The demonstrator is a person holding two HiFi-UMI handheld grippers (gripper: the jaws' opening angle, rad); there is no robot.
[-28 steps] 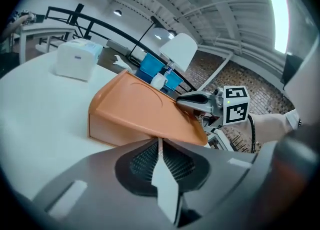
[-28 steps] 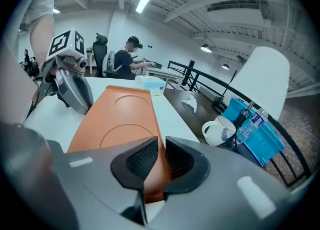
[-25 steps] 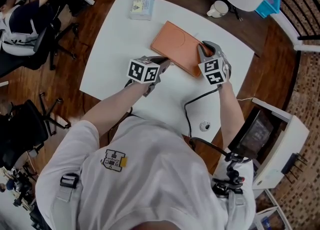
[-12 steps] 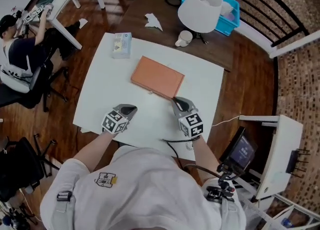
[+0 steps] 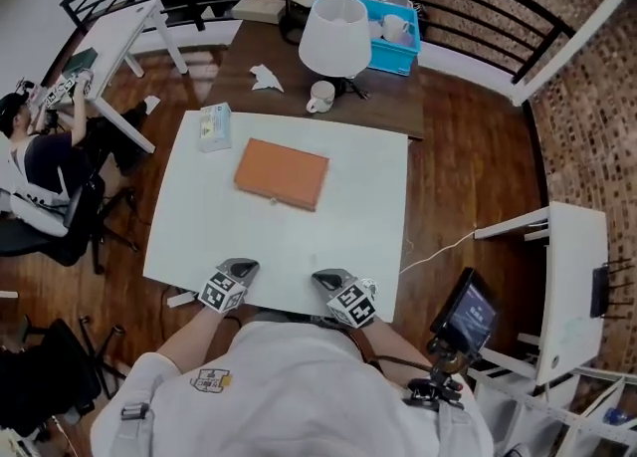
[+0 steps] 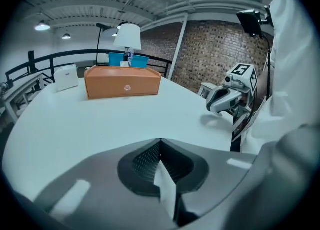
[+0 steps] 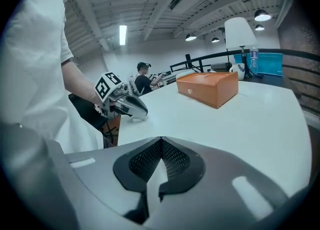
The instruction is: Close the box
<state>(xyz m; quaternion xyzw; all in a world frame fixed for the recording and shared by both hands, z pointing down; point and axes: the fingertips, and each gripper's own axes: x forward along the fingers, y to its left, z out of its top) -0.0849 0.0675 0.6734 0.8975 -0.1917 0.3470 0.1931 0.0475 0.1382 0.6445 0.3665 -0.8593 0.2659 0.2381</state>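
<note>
The orange box [image 5: 282, 173] lies on the white table [image 5: 348, 226] with its lid down; it also shows far ahead in the left gripper view as the box [image 6: 123, 82] and in the right gripper view as the box [image 7: 209, 87]. My left gripper [image 5: 239, 269] rests at the table's near edge, jaws together, nothing between them. My right gripper [image 5: 327, 280] sits beside it at the near edge, also shut and empty. Both grippers are well away from the box. From the left gripper's camera I see the right gripper [image 6: 220, 98], and from the right's, the left gripper [image 7: 131, 106].
A small white carton [image 5: 213, 126] stands at the table's far left corner. Beyond it on a brown desk are a white lamp [image 5: 336, 35], a mug [image 5: 320, 97] and a blue bin [image 5: 393, 29]. A cable [image 5: 435, 250] hangs off the table's right side. A person [image 5: 30, 161] sits at far left.
Both grippers have drawn back from the box to the table's near edge. The right gripper's jaws have gone from open to shut. The box now lies alone, lid down.
</note>
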